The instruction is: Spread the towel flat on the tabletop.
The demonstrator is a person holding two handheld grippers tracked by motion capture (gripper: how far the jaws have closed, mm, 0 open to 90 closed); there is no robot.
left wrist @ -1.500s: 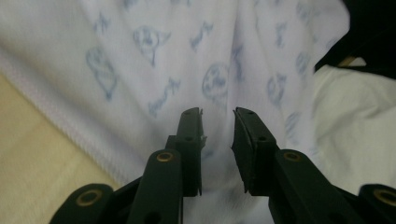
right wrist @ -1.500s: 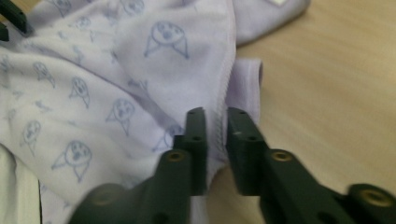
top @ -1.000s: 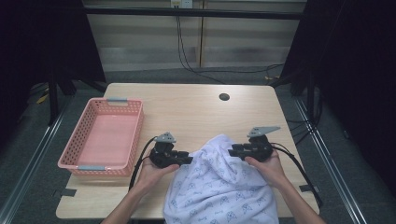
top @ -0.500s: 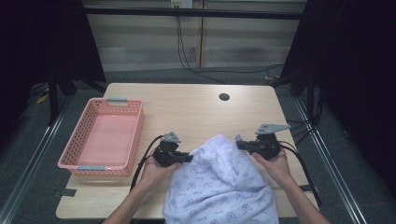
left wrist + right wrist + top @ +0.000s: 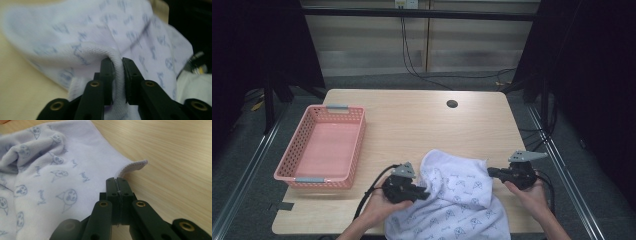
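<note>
Both claws pinch the patterned cloth [image 5: 457, 200] lying at the desk's [image 5: 412, 125] near edge: left claw [image 5: 117, 62] on a thick hem fold, right claw [image 5: 117, 181] on its corner, likely to spread it flat.

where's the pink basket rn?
In the high view the pink basket sits on the left side of the wooden table, left of the printed white cloth and just beyond the left gripper, apart from both.
</note>
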